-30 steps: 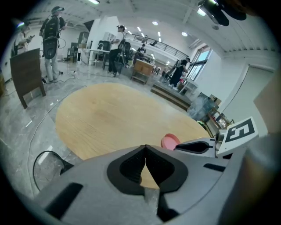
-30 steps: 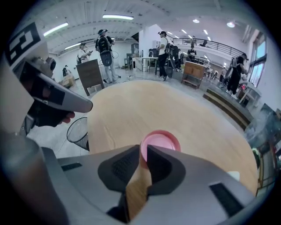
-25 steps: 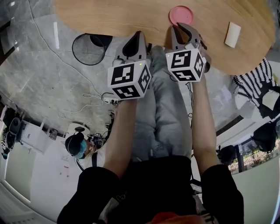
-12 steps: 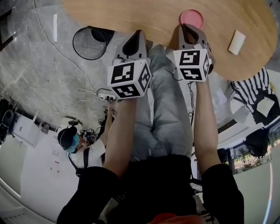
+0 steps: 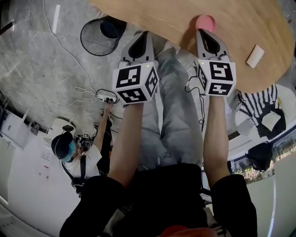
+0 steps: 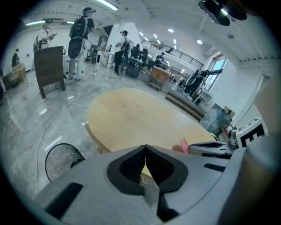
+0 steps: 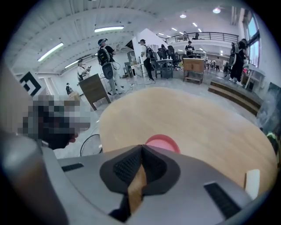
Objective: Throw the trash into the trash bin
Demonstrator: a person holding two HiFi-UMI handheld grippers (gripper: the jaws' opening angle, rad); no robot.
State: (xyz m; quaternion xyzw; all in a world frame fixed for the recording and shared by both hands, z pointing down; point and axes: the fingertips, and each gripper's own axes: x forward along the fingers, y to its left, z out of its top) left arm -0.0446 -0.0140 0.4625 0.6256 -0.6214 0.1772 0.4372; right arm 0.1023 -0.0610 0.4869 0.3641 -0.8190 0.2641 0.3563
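Observation:
A pink disc (image 5: 206, 21) lies near the front edge of the oval wooden table (image 5: 157, 14), and a small white piece (image 5: 255, 56) lies further right. My right gripper (image 5: 202, 31) hovers just short of the disc with its jaws shut; in the right gripper view (image 7: 141, 148) the pink disc (image 7: 161, 142) shows right past the tips, and nothing I can make out is held. My left gripper (image 5: 144, 34) is also shut and empty, over the table's edge. The black wire trash bin (image 5: 99, 37) stands on the floor to its left.
White cables (image 5: 83, 88) and a power strip (image 5: 107, 96) lie on the marble floor. The bin (image 6: 61, 159) sits beside the table (image 6: 131, 114). People stand far off in the hall. A striped cloth (image 5: 259, 104) lies to my right.
The head view has swung, so table and bin slid to the right. My right gripper moved right and slightly up with the pink disc still just ahead of it. Both stay shut.

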